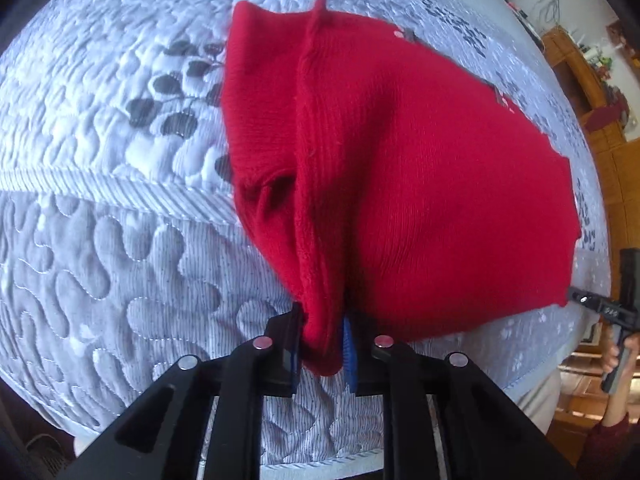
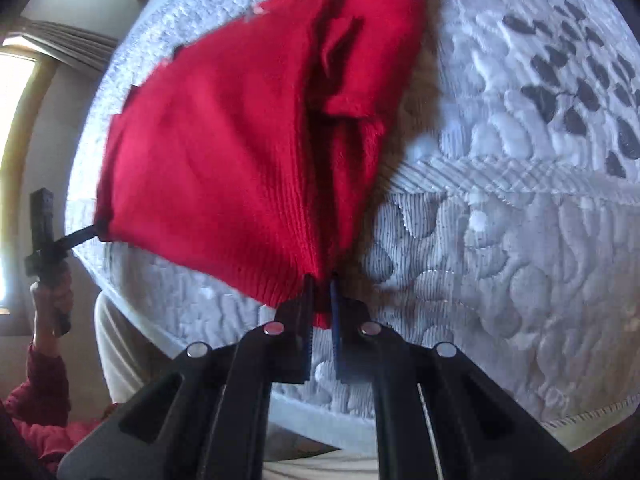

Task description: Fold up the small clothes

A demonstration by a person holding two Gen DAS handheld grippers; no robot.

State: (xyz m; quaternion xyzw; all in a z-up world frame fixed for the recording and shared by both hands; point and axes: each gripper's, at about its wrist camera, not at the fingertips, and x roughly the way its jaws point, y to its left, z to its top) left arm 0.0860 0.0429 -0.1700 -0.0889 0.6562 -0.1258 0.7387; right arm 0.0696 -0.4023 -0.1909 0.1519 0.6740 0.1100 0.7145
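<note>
A red knitted garment [image 1: 420, 168] hangs stretched between my two grippers above a quilted bed. My left gripper [image 1: 322, 334] is shut on one bunched corner of it. My right gripper [image 2: 320, 300] is shut on the other corner of the red garment [image 2: 224, 152]. In the left wrist view the right gripper [image 1: 576, 294] shows at the far right, pinching the garment's edge. In the right wrist view the left gripper [image 2: 94, 230] shows at the far left, holding the other edge. A sleeve folds down along the garment's side.
The bed is covered by a white-grey quilted bedspread [image 1: 120, 248] with dark leaf prints [image 1: 172, 96]. Its near edge [image 2: 360, 428] runs below my grippers. Wooden furniture [image 1: 592, 92] stands at the right; a window [image 2: 16, 120] lies at the left.
</note>
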